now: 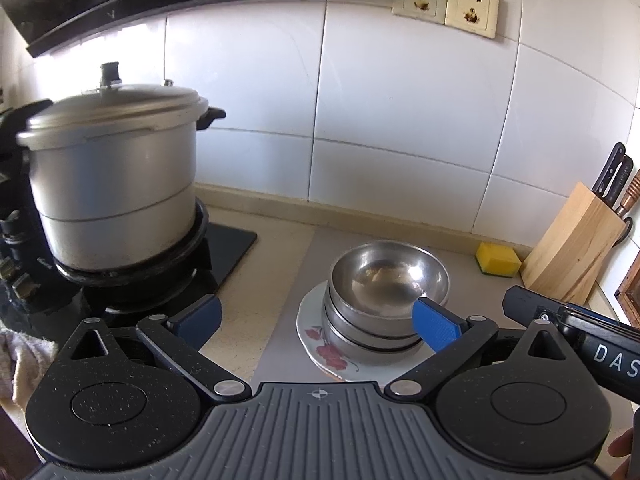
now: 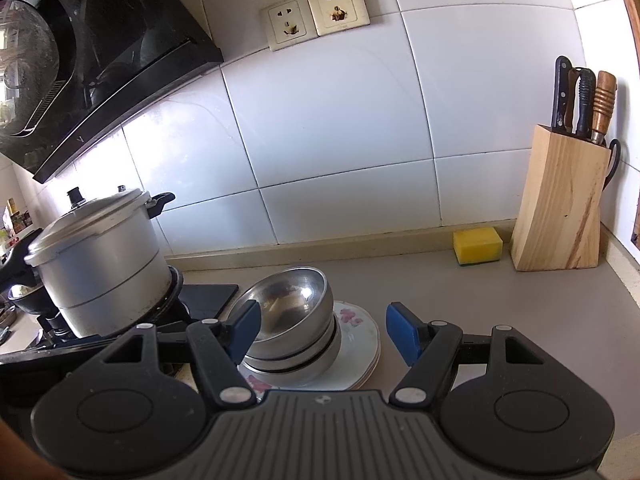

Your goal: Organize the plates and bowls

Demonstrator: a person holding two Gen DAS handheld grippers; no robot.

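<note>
The bowls are nested in 1 pile on the plates, on the tabletop right of the pot. Both the left gripper and right gripper stand apart, holding nothing. The stacking looks mostly done.

White tiled wall, two sockets, black hood above beige counter

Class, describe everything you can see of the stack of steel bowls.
The stack of steel bowls looks like three nested, dull-shiny metal bowls, upright and open side up, with pale residue in the top one. It sits on a white floral plate on the grey counter, right of the stove. Whether a gripper pad touches it cannot be told.
</note>
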